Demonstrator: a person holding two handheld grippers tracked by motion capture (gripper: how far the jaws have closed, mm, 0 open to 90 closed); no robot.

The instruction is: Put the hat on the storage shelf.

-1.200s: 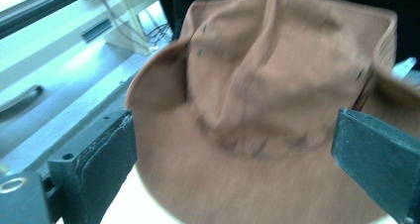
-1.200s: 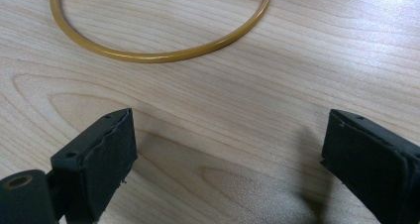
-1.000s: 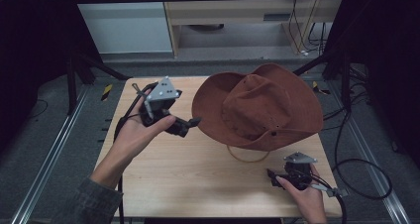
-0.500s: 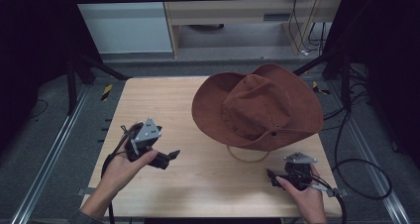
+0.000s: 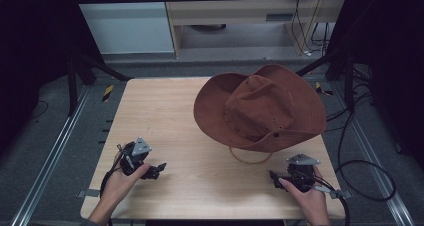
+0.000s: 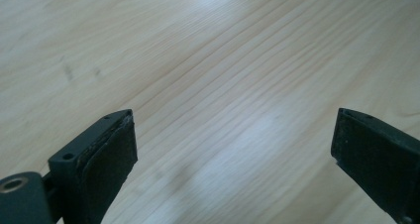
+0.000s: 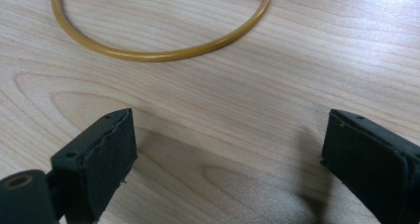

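Hat [image 5: 260,108] at 1 o'clock; left gripper [image 5: 159,169] and right gripper [image 5: 274,176], jaws spread and empty, rest at 7 and 5 o'clock, clear of it

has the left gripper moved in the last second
Yes. The left gripper has drawn back from the brown hat toward the table's near left corner.

A pale wooden table [image 5: 200,116] is standing on grey flooring [image 5: 60,121] beside a metal rail [image 5: 47,166], with cables [image 5: 314,33] hanging by a shelf unit [image 5: 235,11] behind.
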